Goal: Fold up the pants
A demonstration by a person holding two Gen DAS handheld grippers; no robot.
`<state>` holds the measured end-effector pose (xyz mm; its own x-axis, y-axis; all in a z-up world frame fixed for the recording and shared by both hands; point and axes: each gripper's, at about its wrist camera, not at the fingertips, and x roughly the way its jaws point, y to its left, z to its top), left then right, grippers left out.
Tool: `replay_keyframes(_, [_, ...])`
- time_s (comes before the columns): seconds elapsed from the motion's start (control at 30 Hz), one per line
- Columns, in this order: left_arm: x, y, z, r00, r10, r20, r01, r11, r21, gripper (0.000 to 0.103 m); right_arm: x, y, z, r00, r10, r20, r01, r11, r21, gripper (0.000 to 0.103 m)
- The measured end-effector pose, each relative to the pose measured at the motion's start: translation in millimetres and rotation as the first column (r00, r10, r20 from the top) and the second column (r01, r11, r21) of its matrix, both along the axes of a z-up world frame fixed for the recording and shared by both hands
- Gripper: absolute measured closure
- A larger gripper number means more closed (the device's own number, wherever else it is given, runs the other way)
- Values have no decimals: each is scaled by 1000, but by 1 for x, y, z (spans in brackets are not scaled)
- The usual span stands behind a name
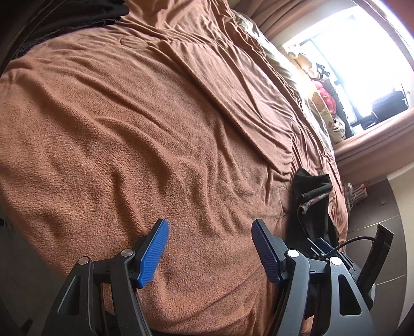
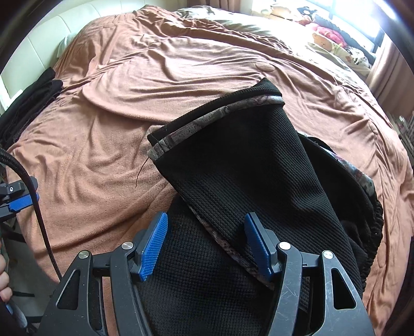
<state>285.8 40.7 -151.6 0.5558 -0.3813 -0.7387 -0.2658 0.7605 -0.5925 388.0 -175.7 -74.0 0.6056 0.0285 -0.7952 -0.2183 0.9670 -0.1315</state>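
Observation:
Black waffle-knit pants (image 2: 248, 175) with a patterned grey hem lie crumpled on the brown bedspread (image 2: 155, 77), one leg end pointing away. My right gripper (image 2: 205, 246) is open, its blue pads hovering over the pants fabric, gripping nothing. In the left wrist view the same pants (image 1: 310, 196) show at the right, beside my open left gripper (image 1: 209, 250), which hangs over bare bedspread (image 1: 142, 116) and holds nothing. The left gripper also shows at the left edge of the right wrist view (image 2: 18, 199).
A stack of folded black clothes (image 2: 28, 103) lies at the bed's left side by the cream headboard (image 2: 46, 33); it also shows in the left wrist view (image 1: 64, 18). Soft toys (image 2: 333, 33) sit by the window. The bed edge and floor (image 1: 375, 219) lie right.

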Motion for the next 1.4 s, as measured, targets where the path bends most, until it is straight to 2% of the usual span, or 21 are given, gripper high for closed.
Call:
replay_keyframes(0.3, [0, 6, -3, 1000, 12, -7, -12, 1000, -6, 34, 23, 22, -2, 999, 35, -20, -37, 995, -90, 42])
replay_keyframes(0.4, [-2, 7, -3, 1000, 23, -6, -23, 1000, -7, 34, 29, 35, -12, 997, 61, -39, -66, 981, -180, 42])
replay_keyframes(0.5, [-3, 8, -2, 1000, 22, -7, -22, 1000, -1, 34, 36, 47, -23, 998, 62, -28, -68, 950, -304, 42])
replay_keyframes(0.57, [-4, 9, -1, 1000, 25, -7, -25, 1000, 1, 34, 41, 49, -26, 999, 50, -22, -54, 945, -322, 43])
replay_keyframes(0.6, [-4, 10, -1, 1000, 26, -7, -26, 1000, 1, 34, 44, 48, -27, 999, 42, -17, -46, 948, -315, 47])
replay_keyframes(0.63, [-5, 10, 0, 1000, 27, -6, -27, 1000, 3, 34, 45, 47, -26, 999, 35, -12, -37, 951, -306, 51])
replay_keyframes(0.8, [-5, 9, 1, 1000, 30, -7, -30, 1000, 8, 34, 42, 36, -16, 999, 38, 6, -35, 973, -227, 87])
replay_keyframes(0.9, [-5, 5, 5, 1000, 22, 3, -22, 1000, 17, 34, 28, 23, 0, 998, 50, 43, -42, 985, -168, 91])
replay_keyframes(1.1, [3, -11, 10, 1000, -5, 11, 5, 1000, 28, 34, 17, -28, 30, 998, 22, 56, -25, 998, 54, 92])
replay_keyframes(1.27, [9, -28, 12, 999, -32, 12, 32, 999, 39, 34, 15, -78, 50, 999, -14, 41, 3, 965, 261, 93])
replay_keyframes(1.4, [15, -42, 12, 998, -56, 5, 55, 997, 49, 34, 12, -106, 56, 999, -30, 45, 14, 944, 328, 96])
